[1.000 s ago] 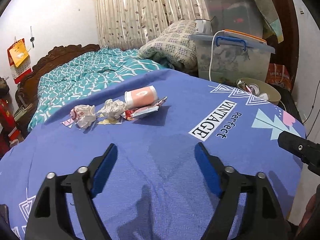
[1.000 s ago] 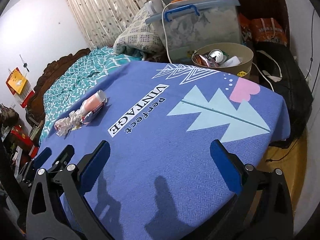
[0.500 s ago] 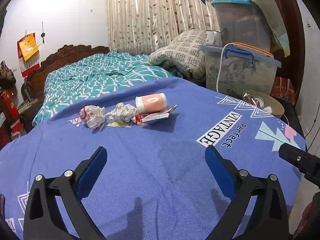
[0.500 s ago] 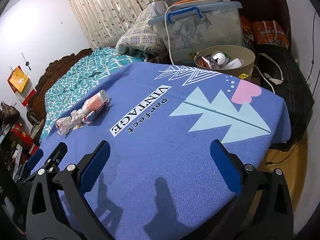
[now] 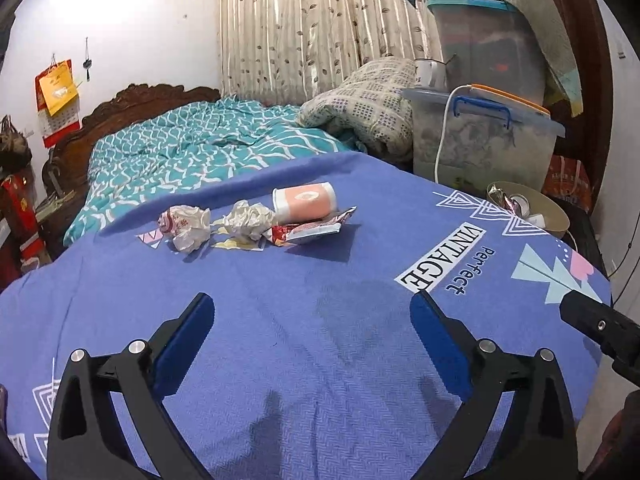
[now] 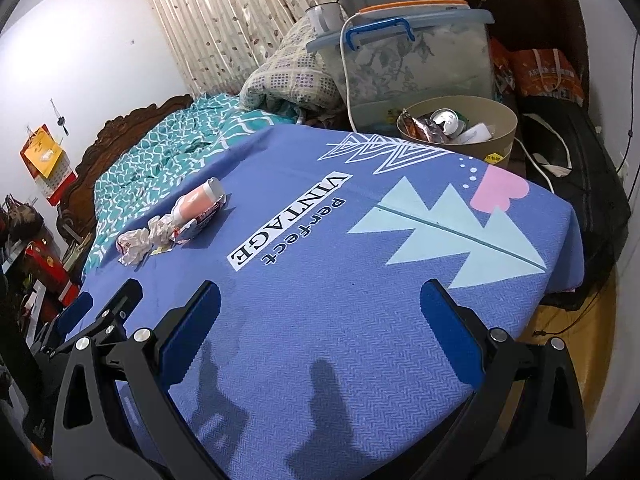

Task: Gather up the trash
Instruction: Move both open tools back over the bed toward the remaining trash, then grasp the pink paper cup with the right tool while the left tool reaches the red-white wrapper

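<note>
The left gripper (image 5: pixel 311 312) had just been opening and stood spread wide above the blue bedspread (image 5: pixel 280 340) with nothing between its fingers, and the right gripper (image 6: pixel 320 300) was also spread and empty. Above centre in the left view lay the trash: two crumpled papers (image 5: pixel 185 226), a pink cup (image 5: pixel 304 201) on its side and a red wrapper (image 5: pixel 312 231), close together. At upper right in the right view stood the bin (image 6: pixel 500 136), holding a can.

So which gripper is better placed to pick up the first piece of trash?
Probably the left gripper: open and empty, facing the crumpled white paper ball and pink paper cup. From the right gripper, also open, they lie off to the left.
</note>
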A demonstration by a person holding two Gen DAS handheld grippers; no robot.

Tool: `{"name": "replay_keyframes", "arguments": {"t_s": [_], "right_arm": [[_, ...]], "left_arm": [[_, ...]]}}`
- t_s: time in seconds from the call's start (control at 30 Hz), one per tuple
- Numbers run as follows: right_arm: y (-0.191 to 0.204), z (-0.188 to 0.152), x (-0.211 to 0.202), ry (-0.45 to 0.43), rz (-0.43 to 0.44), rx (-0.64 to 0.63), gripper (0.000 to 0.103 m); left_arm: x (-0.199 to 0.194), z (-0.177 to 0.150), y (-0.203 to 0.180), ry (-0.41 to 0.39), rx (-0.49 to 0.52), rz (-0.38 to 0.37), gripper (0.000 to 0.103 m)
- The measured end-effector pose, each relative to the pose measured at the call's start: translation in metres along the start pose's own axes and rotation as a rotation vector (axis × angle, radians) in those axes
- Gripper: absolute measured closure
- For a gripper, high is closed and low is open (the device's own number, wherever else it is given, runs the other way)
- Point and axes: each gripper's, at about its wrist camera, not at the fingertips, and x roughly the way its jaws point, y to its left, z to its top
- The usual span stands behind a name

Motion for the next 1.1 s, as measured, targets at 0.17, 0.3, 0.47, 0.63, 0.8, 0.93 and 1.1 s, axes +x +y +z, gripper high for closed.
{"name": "replay_keyframes", "arguments": {"t_s": [0.17,0.3,0.47,0.63,0.8,0.93,1.1], "right_arm": [[0.002,0.0,0.002,0.004,-0.001,-0.011,0.004],[0.005,0.003,0.005,0.004,0.0,-0.023,0.004],[0.019,0.01,0.013,0.017,0.041,-0.079,0.004],[0.048,0.02,0.034,0.102,0.16,-0.161,0.019],[0.097,0.035,0.071,0.203,0.29,-0.274,0.047],[0.165,0.059,0.116,0.251,0.365,-0.404,0.048],[0.266,0.086,0.197,0.377,0.442,-0.513,0.048]], "left_arm": [[-0.001,-0.001,0.003,-0.003,-0.017,-0.008,0.009],[-0.001,-0.001,0.007,-0.002,-0.034,-0.023,0.009],[-0.001,-0.001,0.011,0.024,-0.038,-0.047,0.009],[0.006,0.006,0.057,0.089,-0.2,-0.054,0.009],[-0.001,0.007,0.134,0.026,-0.358,0.131,0.009],[0.008,-0.002,0.17,0.047,-0.438,0.198,0.014],[0.031,-0.016,0.191,0.144,-0.534,0.178,0.026]]}}
